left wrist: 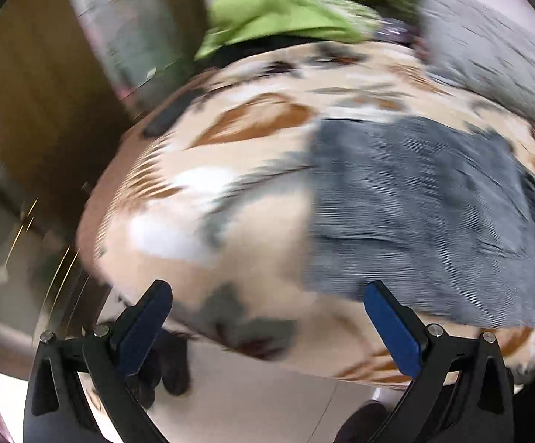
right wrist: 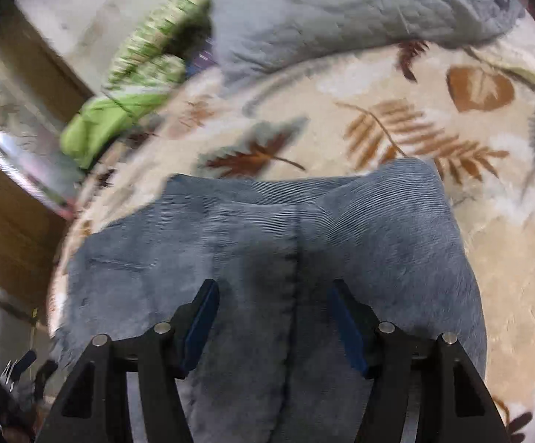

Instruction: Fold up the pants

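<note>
Lying flat on the leaf-patterned bedspread [right wrist: 396, 85], the blue-grey corduroy pants [right wrist: 267, 251] sit near the bed's edge, a centre seam running toward you. Your right gripper [right wrist: 273, 325] hangs over them, fingers wide and empty. Your left gripper [left wrist: 267, 326] hangs beside the pants over the bedspread, fingers wide, holding nothing. Behind lie a grey duvet [right wrist: 341, 11] and green cloth [left wrist: 278, 18].
</note>
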Available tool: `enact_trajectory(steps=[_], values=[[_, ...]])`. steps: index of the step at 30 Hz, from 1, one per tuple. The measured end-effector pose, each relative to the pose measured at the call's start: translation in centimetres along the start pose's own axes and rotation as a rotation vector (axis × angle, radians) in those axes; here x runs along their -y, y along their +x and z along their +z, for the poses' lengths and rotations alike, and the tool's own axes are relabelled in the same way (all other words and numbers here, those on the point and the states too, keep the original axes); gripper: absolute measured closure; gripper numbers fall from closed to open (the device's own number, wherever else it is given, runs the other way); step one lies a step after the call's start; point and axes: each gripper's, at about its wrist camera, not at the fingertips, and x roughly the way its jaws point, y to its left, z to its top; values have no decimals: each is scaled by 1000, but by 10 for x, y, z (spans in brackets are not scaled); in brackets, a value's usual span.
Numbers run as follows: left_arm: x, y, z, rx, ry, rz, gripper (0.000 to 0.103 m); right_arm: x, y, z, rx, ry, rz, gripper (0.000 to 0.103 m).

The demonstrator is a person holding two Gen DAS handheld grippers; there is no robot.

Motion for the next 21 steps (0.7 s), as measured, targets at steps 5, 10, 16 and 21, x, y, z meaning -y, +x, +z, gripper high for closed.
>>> enact_trajectory(steps=[5,10,16,21], values=[[-33,13,-1,-44,-141,-58,0,-3,-25,-36,34,1,119,38],[-22,14,-4,-68,-202,-199,2,-11,-21,-59,14,-33,106,38],[2,9,-7,-79,-183,-290,13,-17,-14,-64,19,-118,52,35],[2,16,-2,-111,-268,-352,13,-18,-15,-66,18,-142,53,33]])
